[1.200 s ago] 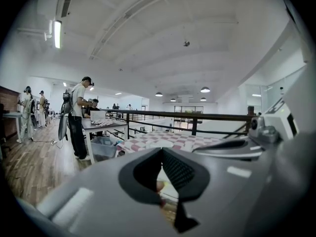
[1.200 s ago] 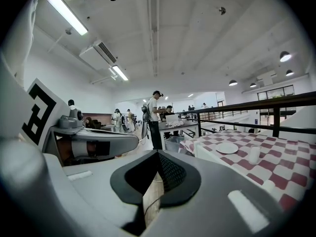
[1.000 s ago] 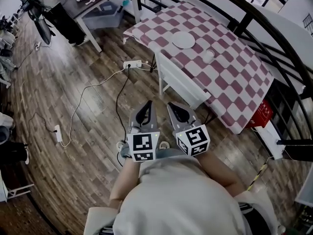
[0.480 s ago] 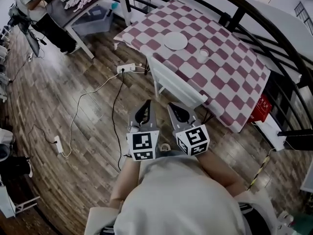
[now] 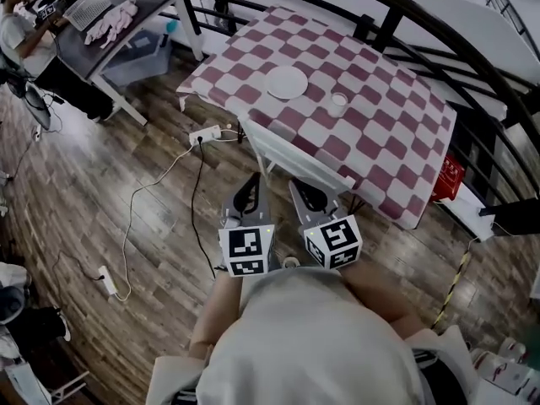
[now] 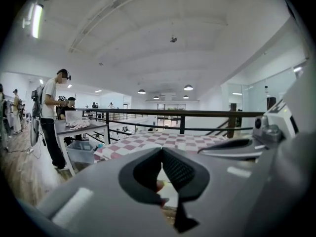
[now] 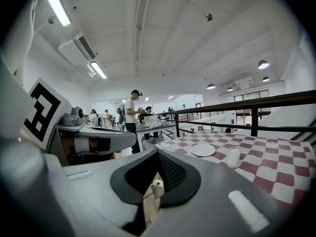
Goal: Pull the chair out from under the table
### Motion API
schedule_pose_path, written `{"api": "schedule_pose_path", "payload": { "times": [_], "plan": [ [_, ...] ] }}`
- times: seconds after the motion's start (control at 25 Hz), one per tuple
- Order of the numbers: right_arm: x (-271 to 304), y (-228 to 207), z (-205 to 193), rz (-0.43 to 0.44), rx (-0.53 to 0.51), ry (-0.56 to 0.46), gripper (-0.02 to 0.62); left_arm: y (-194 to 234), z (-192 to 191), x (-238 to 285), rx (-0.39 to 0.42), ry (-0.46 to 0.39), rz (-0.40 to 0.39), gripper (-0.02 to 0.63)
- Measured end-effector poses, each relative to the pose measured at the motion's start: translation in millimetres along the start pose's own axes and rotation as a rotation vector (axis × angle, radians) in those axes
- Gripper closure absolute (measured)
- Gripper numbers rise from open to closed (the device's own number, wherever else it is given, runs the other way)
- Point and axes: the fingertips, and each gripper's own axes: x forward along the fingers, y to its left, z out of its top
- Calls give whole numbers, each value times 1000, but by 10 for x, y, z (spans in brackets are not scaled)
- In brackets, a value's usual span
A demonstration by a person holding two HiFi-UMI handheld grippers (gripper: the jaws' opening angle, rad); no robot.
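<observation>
A white chair (image 5: 291, 157) stands tucked under the near edge of a table with a pink-and-white checked cloth (image 5: 384, 137). A white plate (image 5: 287, 82) and a small cup (image 5: 338, 100) rest on the cloth. My left gripper (image 5: 253, 180) and right gripper (image 5: 301, 186) are side by side just short of the chair's back, both pointing at it. Neither touches it. Both are shut with nothing between the jaws, as the left gripper view (image 6: 162, 150) and the right gripper view (image 7: 157, 153) also show. The chair's seat is hidden under the cloth.
A power strip (image 5: 205, 132) and cables (image 5: 196, 201) lie on the wooden floor left of the chair. A grey desk (image 5: 105, 40) with a plastic bin (image 5: 139, 49) and people stands at the far left. A black railing (image 5: 396, 24) runs behind the table.
Both grippers and the head camera have come closer to the table and chair, which now sit nearer the grippers' tips. The jaws have stayed shut.
</observation>
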Motion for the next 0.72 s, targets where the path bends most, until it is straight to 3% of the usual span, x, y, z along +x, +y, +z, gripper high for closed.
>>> {"api": "schedule_pose_path", "payload": {
  "times": [0.72],
  "plan": [
    [627,-512,258,-272,66,-5,597,240,260,1002,84,29,-288,595]
  ]
}}
